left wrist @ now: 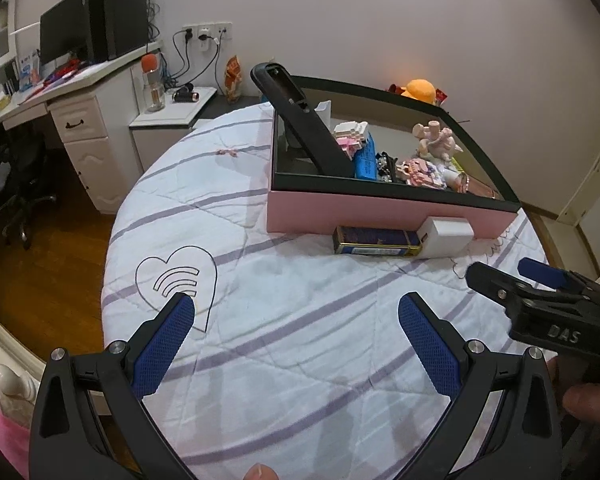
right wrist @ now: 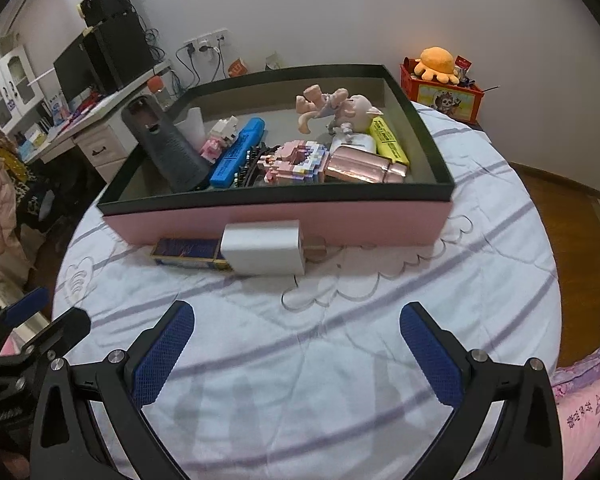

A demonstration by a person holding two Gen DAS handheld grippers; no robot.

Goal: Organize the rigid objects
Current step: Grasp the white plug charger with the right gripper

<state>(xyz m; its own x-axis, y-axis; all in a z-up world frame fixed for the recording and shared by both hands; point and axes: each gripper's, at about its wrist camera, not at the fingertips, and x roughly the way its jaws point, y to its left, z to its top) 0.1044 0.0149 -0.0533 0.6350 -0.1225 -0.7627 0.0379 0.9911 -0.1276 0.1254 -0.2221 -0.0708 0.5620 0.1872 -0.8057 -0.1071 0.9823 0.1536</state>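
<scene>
Dim, even indoor light, soft shadows, sharp centre, heavy fisheye vignetting.

Pink box [left wrist: 380, 216] with a black rim sits on the striped quilt [left wrist: 300, 340]; used as landmark. Leaning out over the box's left rim: a long black remote [left wrist: 304, 124]. Inside the box, right of the remote: a blue block [left wrist: 365, 164], pink brick figures [left wrist: 420, 172], a pink figurine [left wrist: 436, 140]. Touching the box's near wall, on the quilt: a dark blue tin [left wrist: 374, 241] and a white charger [left wrist: 446, 236], side by side. Nearer than the box, left gripper [left wrist: 296, 320], jaws wide apart, empty. Right gripper [left wrist: 500, 276] enters near the box's right corner; its jaw gap is unclear. Beyond the box, an orange plush [left wrist: 420, 90]. Far left of the box, a white desk [left wrist: 80, 120].
</scene>
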